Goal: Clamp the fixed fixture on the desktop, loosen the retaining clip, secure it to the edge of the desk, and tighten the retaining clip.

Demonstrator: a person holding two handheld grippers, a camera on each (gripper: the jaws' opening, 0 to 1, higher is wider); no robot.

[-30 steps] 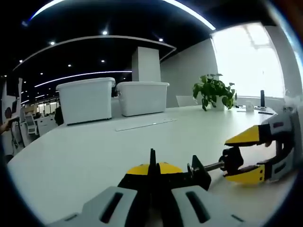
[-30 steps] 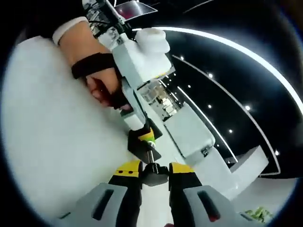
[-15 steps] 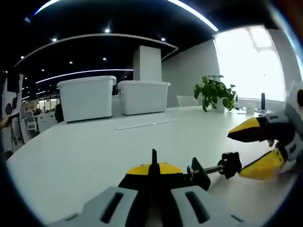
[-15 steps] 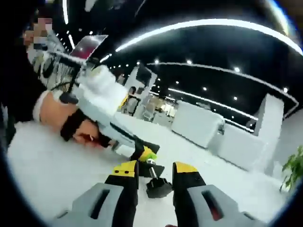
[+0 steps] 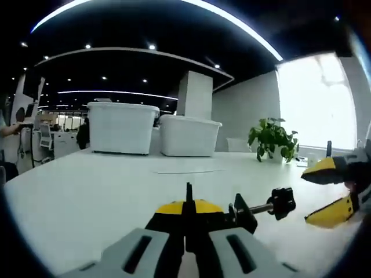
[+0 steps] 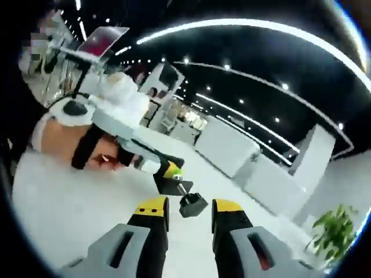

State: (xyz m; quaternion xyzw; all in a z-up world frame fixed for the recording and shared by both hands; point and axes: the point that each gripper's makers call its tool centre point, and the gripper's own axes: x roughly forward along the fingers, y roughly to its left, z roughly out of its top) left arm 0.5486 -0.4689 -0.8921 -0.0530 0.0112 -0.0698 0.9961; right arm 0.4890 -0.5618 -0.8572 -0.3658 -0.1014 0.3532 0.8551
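Left claw (image 5: 186, 209) squeezed shut on small black metal clamp (image 5: 242, 211) low in the middle, round knob (image 5: 282, 202) on thin shiny rod, right claw (image 6: 188, 209) open with yellow tips, smooth white table (image 5: 87, 191)

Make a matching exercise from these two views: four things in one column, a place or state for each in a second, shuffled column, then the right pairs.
Things
1. left gripper
2. right gripper
3. potted plant
4. two white bins

Places or states
A. open, jaws apart just short of the black knob
B. side by side at the far end of the white desk
C. shut on the black clamp
D. on the desk near the bright window

Pairs: 1-C, 2-A, 3-D, 4-B
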